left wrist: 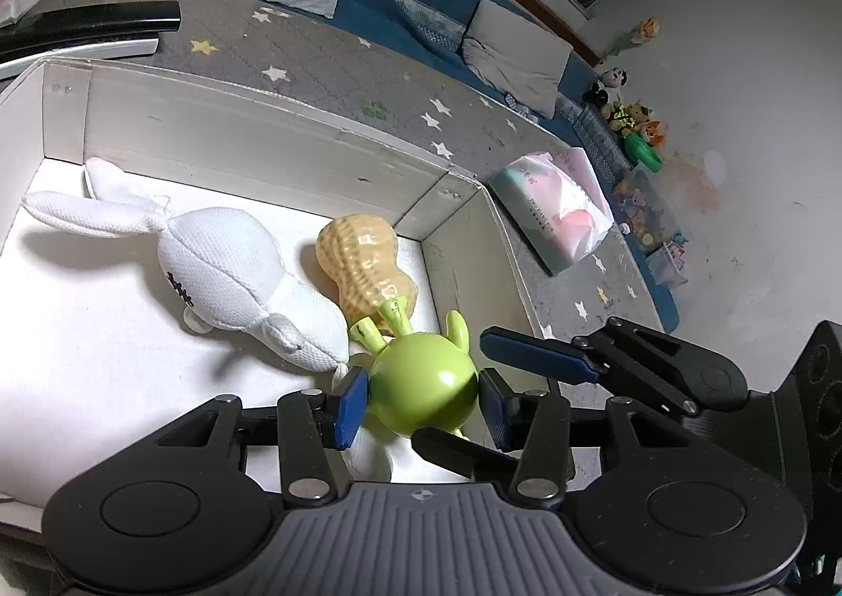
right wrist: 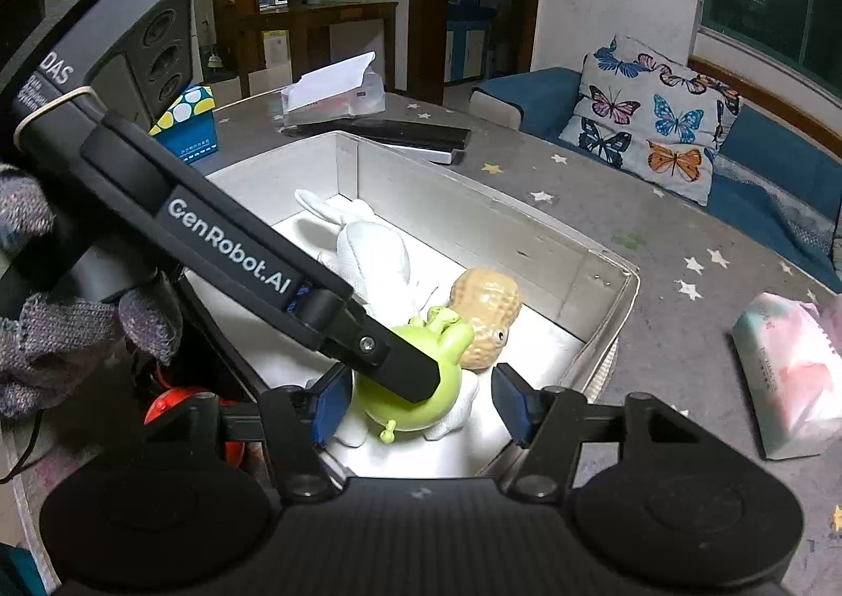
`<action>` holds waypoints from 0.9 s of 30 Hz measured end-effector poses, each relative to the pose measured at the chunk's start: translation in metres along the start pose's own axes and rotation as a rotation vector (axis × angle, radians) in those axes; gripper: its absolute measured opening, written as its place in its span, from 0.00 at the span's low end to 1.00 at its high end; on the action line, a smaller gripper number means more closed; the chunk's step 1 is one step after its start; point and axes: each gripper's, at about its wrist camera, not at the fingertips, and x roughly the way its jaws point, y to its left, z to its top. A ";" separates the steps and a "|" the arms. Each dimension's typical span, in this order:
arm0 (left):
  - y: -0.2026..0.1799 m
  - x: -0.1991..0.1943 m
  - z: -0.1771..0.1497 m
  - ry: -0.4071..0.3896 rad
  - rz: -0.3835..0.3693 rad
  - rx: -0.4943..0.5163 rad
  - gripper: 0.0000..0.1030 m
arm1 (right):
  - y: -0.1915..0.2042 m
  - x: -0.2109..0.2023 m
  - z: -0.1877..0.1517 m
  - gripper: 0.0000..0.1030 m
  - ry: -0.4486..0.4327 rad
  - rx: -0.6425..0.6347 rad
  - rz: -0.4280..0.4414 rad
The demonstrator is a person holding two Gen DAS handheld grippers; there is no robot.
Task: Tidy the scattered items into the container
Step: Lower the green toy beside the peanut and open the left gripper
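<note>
Okay, your left gripper [left wrist: 421, 398] has its blue pads closed against both sides of the round glossy green plastic toy with little stalks [left wrist: 423, 383], so that toy is clamped, low inside the white rectangular cardboard box [left wrist: 252, 133] near its right corner. Your right gripper [right wrist: 421, 404] sits just beside it over the same corner, jaws partly apart; its left pad is close to the green toy, the right pad stands clear of it, nothing gripped. In the right wrist view the left gripper's black finger crosses in front of the green toy. The tan ribbed peanut-shaped toy [left wrist: 363, 264] lies in the box touching the green toy's stalks. The white mesh fabric rabbit plush [left wrist: 221, 270] lies beside the peanut, ears toward the far left wall, one paw under the green toy. Box rests on a grey star-printed mat [left wrist: 337, 54]. A pastel plastic-wrapped tissue pack [left wrist: 552, 209] lies on the mat outside the box's right wall. A butterfly-print cushion [right wrist: 652, 117] leans on the blue sofa behind.
</note>
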 end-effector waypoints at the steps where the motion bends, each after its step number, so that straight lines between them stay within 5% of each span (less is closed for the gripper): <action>1: 0.000 -0.001 0.000 -0.002 0.001 0.001 0.48 | 0.000 -0.001 0.000 0.58 -0.004 0.000 -0.002; 27: -0.005 -0.012 -0.005 -0.014 0.023 -0.010 0.46 | 0.003 -0.010 -0.007 0.58 -0.019 0.024 -0.021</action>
